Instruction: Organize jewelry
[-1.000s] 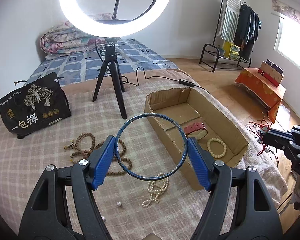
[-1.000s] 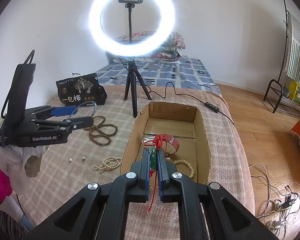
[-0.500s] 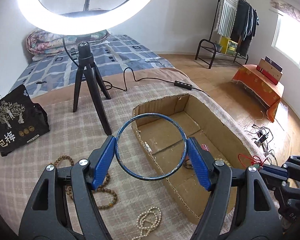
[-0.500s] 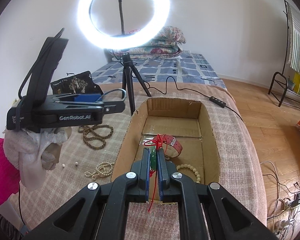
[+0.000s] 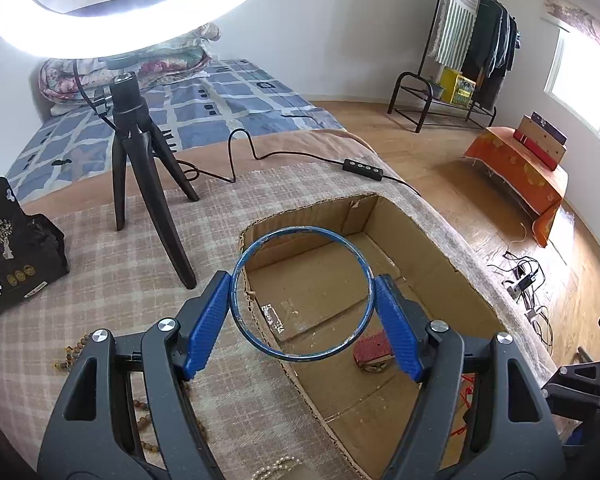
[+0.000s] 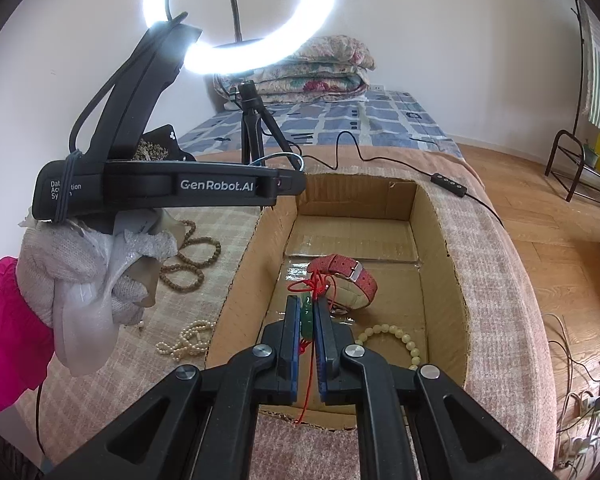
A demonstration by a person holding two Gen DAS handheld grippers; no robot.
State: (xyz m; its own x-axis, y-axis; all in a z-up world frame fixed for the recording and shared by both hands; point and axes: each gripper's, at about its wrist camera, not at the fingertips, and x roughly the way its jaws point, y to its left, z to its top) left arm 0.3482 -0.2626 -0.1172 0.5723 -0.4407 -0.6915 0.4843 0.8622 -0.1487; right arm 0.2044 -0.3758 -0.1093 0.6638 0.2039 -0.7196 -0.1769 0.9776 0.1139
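Bedside cardboard box holds watch, bracelet; left tool grips bangle, right tool pendant.

"GenRobot.AI" stands on the left claw; "梅" on the black bag.

A: What's the surface?
B: Bed w/ checked blanket. Cardboard box on the right, ring-light tripod far left.
A: Loose bits?
B: Brown beads, pearl strand left of box; black bag far left.
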